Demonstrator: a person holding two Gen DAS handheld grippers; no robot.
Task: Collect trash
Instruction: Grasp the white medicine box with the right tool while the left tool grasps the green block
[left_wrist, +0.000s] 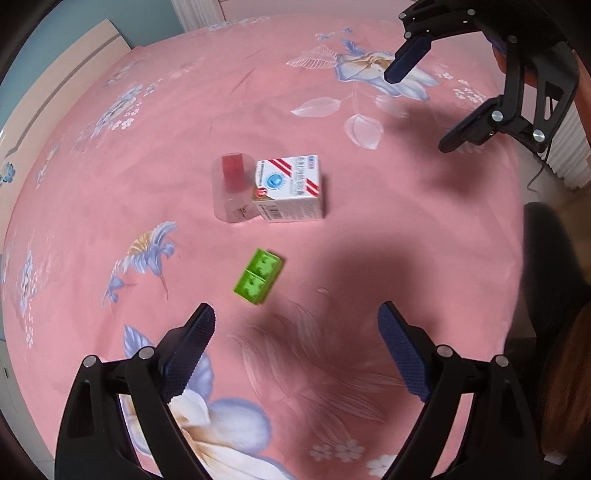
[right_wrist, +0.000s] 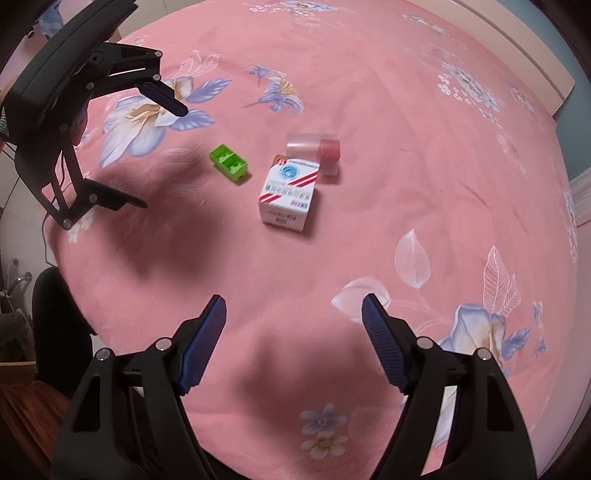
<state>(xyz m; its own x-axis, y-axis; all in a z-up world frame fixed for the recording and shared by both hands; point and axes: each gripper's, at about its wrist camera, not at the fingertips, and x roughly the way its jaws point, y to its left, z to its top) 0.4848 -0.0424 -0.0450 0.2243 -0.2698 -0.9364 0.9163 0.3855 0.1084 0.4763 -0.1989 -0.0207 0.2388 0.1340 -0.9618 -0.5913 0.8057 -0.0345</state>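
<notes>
Three bits of trash lie on your pink flowered bed sheet: a white box, a clear cup and a green block. Take the box as your mark. The cup lies on its side, touching the box, with something red inside it. The block sits near the box but apart from it, on the side toward your left tool. That tool hangs above the sheet on the block's side of the box, its jaws spread wide with nothing between them. Your right tool hangs over bare sheet, well apart from the box, its jaws also parted and holding nothing. Dark shadows of both tools fall on the sheet beside the block.
</notes>
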